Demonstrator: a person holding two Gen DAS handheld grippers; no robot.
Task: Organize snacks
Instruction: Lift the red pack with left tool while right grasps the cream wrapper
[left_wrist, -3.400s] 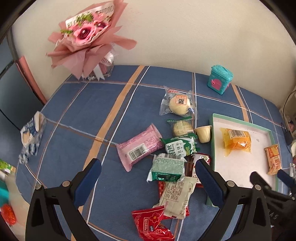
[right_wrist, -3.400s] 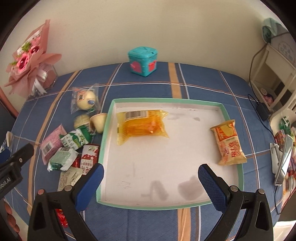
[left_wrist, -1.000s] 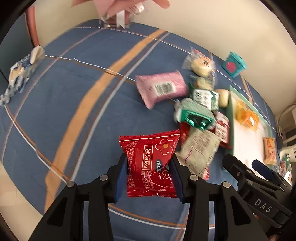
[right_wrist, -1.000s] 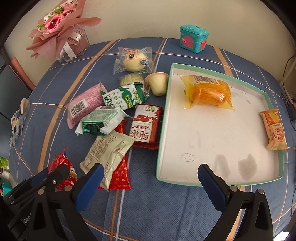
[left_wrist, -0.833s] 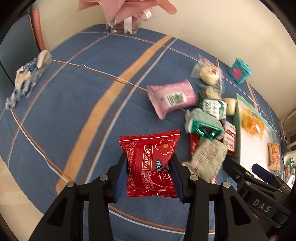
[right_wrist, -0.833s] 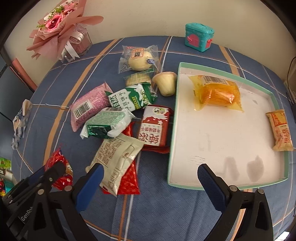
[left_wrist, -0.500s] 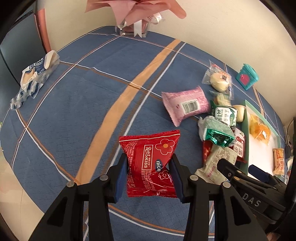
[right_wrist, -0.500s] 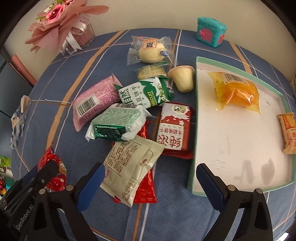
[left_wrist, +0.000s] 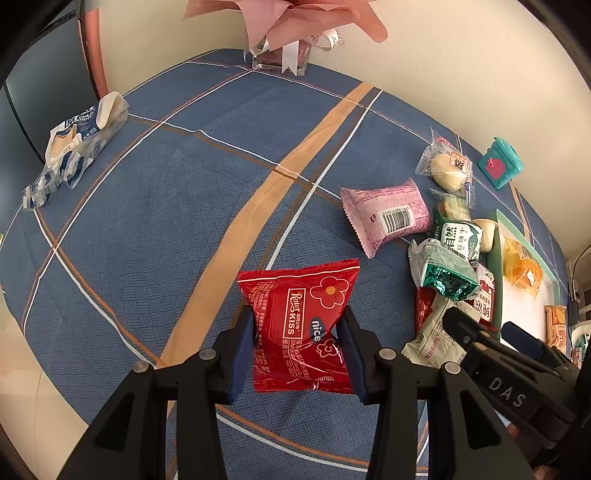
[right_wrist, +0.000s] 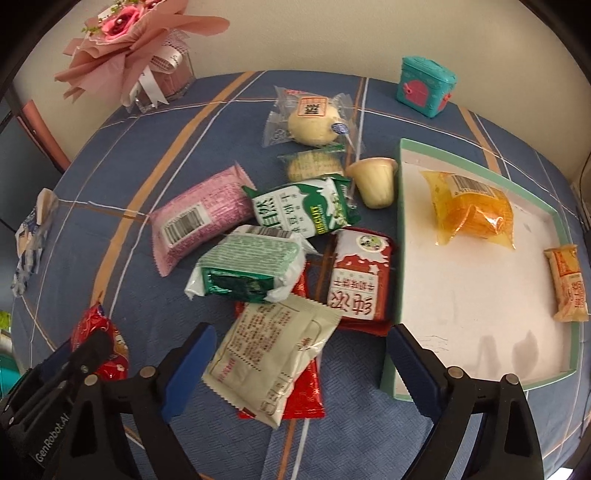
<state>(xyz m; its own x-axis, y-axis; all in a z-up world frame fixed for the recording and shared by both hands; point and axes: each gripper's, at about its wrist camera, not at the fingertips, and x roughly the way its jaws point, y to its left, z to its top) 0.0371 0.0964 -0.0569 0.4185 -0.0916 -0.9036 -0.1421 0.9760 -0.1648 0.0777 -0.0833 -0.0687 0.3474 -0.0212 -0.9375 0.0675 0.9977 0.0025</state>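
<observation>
My left gripper (left_wrist: 297, 332) is shut on a red snack packet (left_wrist: 299, 295), held above the blue checked cloth. The same packet (right_wrist: 98, 332) shows at the lower left of the right wrist view. My right gripper (right_wrist: 299, 350) hangs over the snack pile with its jaws closing. A cream packet (right_wrist: 273, 350) lies between them, and the pads stand clear of it. Under it lies a long red packet (right_wrist: 306, 398). The white tray (right_wrist: 480, 314) on the right holds a large orange packet (right_wrist: 472, 214) and a small orange one (right_wrist: 567, 284).
The pile also has a pink packet (right_wrist: 199, 218), a green-and-white biscuit pack (right_wrist: 299, 210), a green packet (right_wrist: 247, 269), a red-and-white packet (right_wrist: 360, 277), a jelly cup (right_wrist: 375, 181) and a wrapped bun (right_wrist: 310, 122). A bouquet (right_wrist: 147, 55) and teal box (right_wrist: 424, 85) stand at the back.
The right gripper has shifted left from the tray to above the cream packet, and its jaws have narrowed a little. The left gripper keeps hold of the red packet.
</observation>
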